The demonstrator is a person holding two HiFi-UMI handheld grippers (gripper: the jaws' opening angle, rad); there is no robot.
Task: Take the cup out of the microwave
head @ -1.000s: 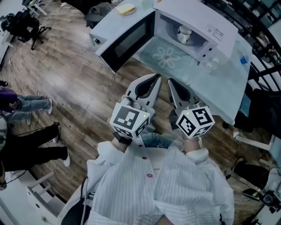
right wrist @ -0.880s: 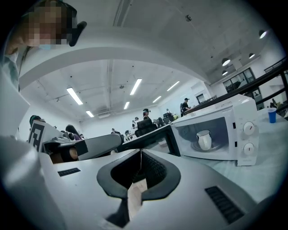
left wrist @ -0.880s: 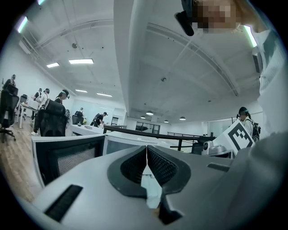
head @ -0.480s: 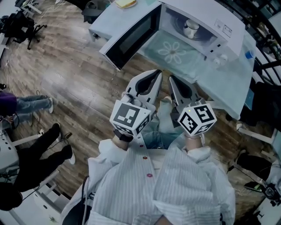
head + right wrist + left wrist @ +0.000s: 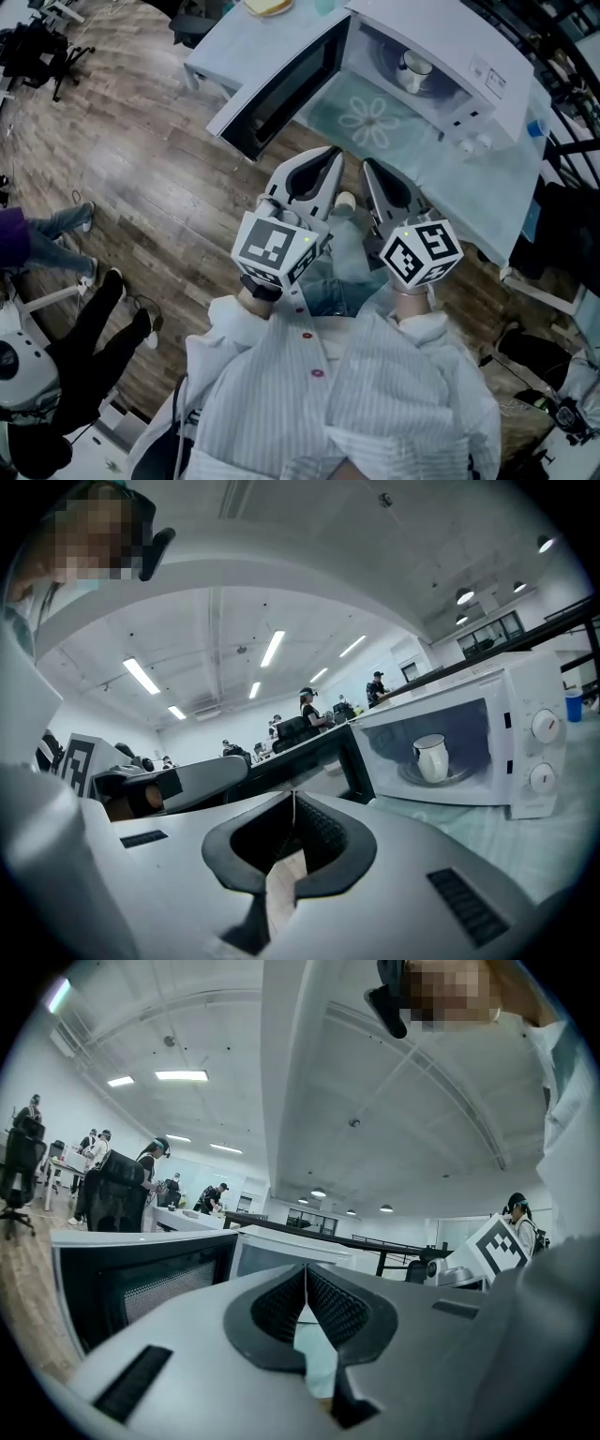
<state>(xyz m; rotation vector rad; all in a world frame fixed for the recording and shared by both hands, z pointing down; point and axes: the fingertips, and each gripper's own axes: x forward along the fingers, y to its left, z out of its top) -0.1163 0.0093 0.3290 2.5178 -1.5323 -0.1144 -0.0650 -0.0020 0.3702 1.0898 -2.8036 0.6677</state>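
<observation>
Cup (image 5: 413,68) sits in the open-doored microwave (image 5: 497,80), well clear of left gripper (image 5: 335,155) and right gripper (image 5: 367,169), both pinched together, empty.

The left gripper (image 5: 333,156) and right gripper (image 5: 368,167) are held side by side, each with its jaw tips together and nothing between them. Ahead of both, well apart, the cup (image 5: 415,67) stands inside the open microwave (image 5: 492,75). The door (image 5: 281,89) hangs open ahead and left of the left jaws.
</observation>
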